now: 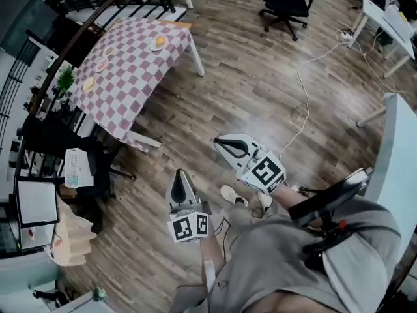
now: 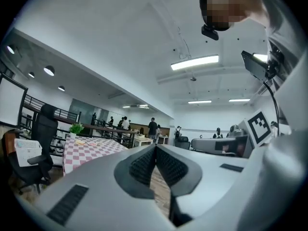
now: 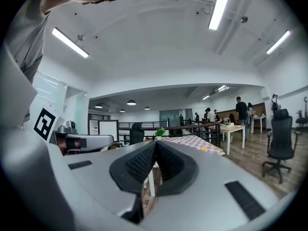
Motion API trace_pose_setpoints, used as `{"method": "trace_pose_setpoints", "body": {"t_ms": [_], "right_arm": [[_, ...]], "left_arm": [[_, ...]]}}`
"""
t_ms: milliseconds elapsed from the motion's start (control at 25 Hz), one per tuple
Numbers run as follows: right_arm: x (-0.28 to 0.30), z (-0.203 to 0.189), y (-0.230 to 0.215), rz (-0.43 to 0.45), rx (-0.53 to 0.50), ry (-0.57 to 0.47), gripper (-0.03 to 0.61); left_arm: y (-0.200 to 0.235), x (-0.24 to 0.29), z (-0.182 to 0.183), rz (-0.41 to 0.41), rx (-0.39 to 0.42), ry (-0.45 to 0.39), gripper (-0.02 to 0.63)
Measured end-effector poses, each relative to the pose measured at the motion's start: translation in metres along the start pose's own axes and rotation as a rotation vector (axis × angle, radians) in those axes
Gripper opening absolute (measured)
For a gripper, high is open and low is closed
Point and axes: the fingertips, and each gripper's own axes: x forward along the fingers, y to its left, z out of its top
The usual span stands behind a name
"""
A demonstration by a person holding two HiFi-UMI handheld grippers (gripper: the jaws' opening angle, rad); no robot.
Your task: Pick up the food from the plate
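A table with a pink-and-white checked cloth point(image 1: 130, 64) stands far off at the upper left of the head view. It carries several small plates, one with an orange food piece point(image 1: 159, 42) near its right corner. My left gripper point(image 1: 180, 173) and right gripper point(image 1: 219, 143) hang over the wooden floor, well short of the table, both shut and empty. In the left gripper view the shut jaws point(image 2: 155, 148) point toward the checked table point(image 2: 94, 147). The right gripper view shows shut jaws point(image 3: 155, 145), with the table point(image 3: 190, 141) and the orange food point(image 3: 203, 148) beyond.
A black office chair point(image 1: 285, 2) stands at the top right, beside white desks point(image 1: 391, 18). A white cable point(image 1: 303, 109) runs across the floor. Left of the table are a railing, a plant point(image 1: 65, 80) and a dark chair holding a keyboard point(image 1: 78, 168). People stand far back point(image 2: 152, 128).
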Motion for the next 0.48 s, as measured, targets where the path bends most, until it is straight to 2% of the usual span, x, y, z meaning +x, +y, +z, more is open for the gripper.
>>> {"method": "trace_pose_setpoints", "body": {"t_ms": [200, 360, 480], "right_arm": [[-0.049, -0.008, 0.003, 0.007, 0.163, 0.038, 0.014], [-0.062, -0.004, 0.015, 0.008, 0.165, 0.051, 0.014], [-0.059, -0.001, 0.028, 0.043, 0.145, 0.064, 0.014]], "left_arm": [[-0.074, -0.033, -0.013, -0.067, -0.087, 0.076, 0.011], [-0.093, -0.049, -0.015, -0.143, -0.021, 0.138, 0.011], [-0.079, -0.055, -0.006, -0.134, 0.043, 0.129, 0.011]]}}
